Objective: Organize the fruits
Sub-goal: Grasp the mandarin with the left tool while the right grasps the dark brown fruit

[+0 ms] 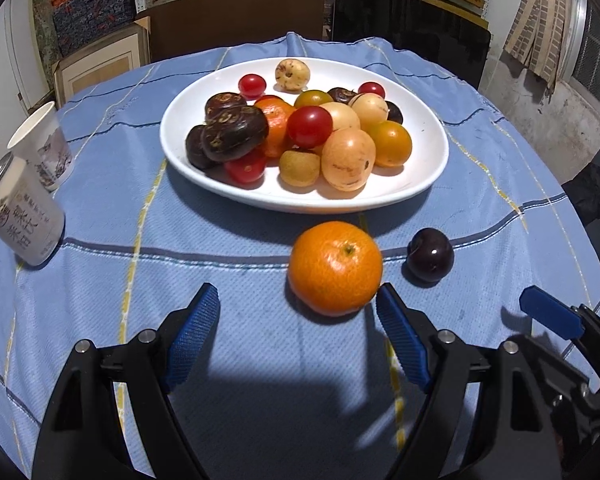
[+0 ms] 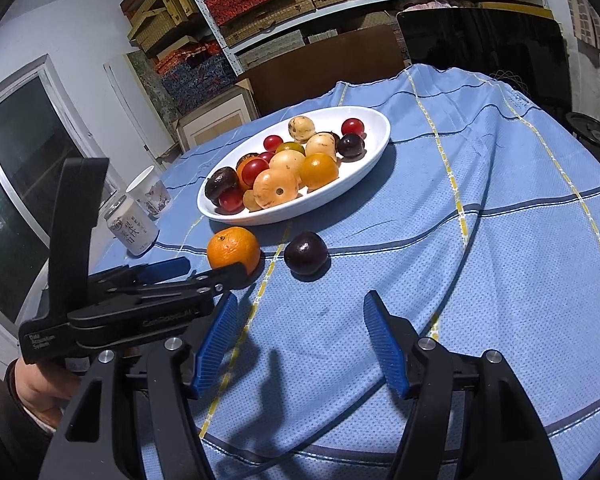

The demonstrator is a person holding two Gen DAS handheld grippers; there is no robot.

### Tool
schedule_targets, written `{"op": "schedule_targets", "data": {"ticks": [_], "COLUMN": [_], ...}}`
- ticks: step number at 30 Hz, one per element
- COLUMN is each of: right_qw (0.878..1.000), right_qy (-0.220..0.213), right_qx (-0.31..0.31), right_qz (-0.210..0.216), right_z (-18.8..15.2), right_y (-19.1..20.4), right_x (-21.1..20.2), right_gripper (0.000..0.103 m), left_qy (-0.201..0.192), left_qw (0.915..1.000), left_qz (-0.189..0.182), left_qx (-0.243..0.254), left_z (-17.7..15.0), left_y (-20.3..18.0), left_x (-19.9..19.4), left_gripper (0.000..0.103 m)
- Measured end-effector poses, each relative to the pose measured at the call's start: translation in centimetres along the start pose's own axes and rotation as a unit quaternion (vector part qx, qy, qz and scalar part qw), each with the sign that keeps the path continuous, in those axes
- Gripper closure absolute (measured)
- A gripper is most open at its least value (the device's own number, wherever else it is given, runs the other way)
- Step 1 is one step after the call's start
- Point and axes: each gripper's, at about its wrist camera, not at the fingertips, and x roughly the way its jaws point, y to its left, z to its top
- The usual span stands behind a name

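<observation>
A white plate (image 1: 432, 168) heaped with small fruits is standing on the blue checked cloth of the worktop (image 1: 240, 320), while two fruits are lying loose on the cloth just in front of it: an orange (image 1: 335, 268) and, beside it, a dark plum (image 1: 430, 254). Being outside the plate, these two are judged to be the pieces left to gather.

The left hand-held gripper (image 1: 298, 320) is being held low over the cloth with its jaws standing wide and nothing gripped. The orange is lying just ahead of the jaws, close by the right-side fingertip, so a grasp on it is apparently being lined up; the wide opening is suited to the orange's girth. Whether the pad is touching the peel cannot be told.

The right hand-held gripper (image 2: 300, 330) is being kept back, pointed toward the plum (image 2: 305, 252), which is lying well ahead of it. Its jaws are partly open and empty, with only cloth between them.

A paper cup (image 1: 46, 144) and a drinks can (image 1: 18, 216) are standing off to the left, clear of the fruit, so neither is likely to be obstructing the reach.
</observation>
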Motion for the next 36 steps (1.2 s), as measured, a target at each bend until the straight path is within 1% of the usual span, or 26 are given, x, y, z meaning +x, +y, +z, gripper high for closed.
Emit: {"op": "schedule_targets", "data": {"ticks": [4,6,7,8,9,13,16,19,23,26,30,35,36], "right_qw": [1.000,1.000,1.000,1.000,1.000,1.000,1.000,1.000,0.999,0.997,0.993,0.989,0.988], "right_qy": [-0.001,-0.002,-0.002,-0.003,-0.004,-0.002,-0.003,0.006,0.017,0.037,0.053,0.059,0.061], "right_qx": [0.003,0.008,0.010,0.008,0.005,0.007,0.006,0.001,-0.015,-0.036,-0.069,-0.085,-0.087], "right_qz": [-0.011,-0.010,-0.008,-0.010,-0.013,-0.017,-0.019,-0.023,-0.036,-0.053,-0.080,-0.106,-0.108], "right_z": [0.0,0.0,0.0,0.0,0.0,0.0,-0.1,-0.2,-0.2,0.3,1.5,2.7,2.9], "right_y": [-0.3,-0.5,-0.6,-0.5,-0.5,-0.7,-0.7,-0.4,0.6,1.7,2.9,3.4,3.5], "right_x": [0.0,0.0,0.0,0.0,0.0,0.2,0.2,0.6,1.0,2.1,4.0,6.2,6.6], "right_gripper": [0.037,0.037,0.037,0.037,0.037,0.037,0.037,0.037,0.037,0.037,0.037,0.039,0.042], "left_qy": [0.004,0.002,-0.002,-0.007,-0.013,-0.007,-0.005,-0.011,-0.022,-0.019,-0.012,-0.001,0.002], "left_qw": [1.0000,0.9999,0.9999,0.9998,0.9994,0.9993,0.9994,0.9995,0.9996,0.9997,0.9994,0.9984,0.9982], "left_qz": [-0.007,-0.016,-0.009,-0.010,-0.024,-0.014,-0.006,-0.008,-0.001,-0.014,-0.031,-0.052,-0.056], "left_qx": [0.000,0.004,0.009,0.014,0.022,0.033,0.033,0.028,0.020,0.008,-0.005,-0.020,-0.023], "left_z": [0.4,0.5,0.5,0.5,0.5,0.2,-0.5,-1.3,-2.4,-2.8,-3.1,-3.0,-3.0], "left_y": [-0.6,-0.9,-1.1,-1.2,-1.4,-1.4,-0.7,0.4,1.8,2.7,3.6,4.3,4.4], "left_x": [0.8,1.2,1.3,1.3,1.3,0.9,0.0,-1.3,-2.7,-2.7,-2.5,-2.0,-1.9], "left_gripper": [0.024,0.036,0.041,0.051,0.057,0.057,0.057,0.057,0.057,0.057,0.057,0.057,0.057]}}
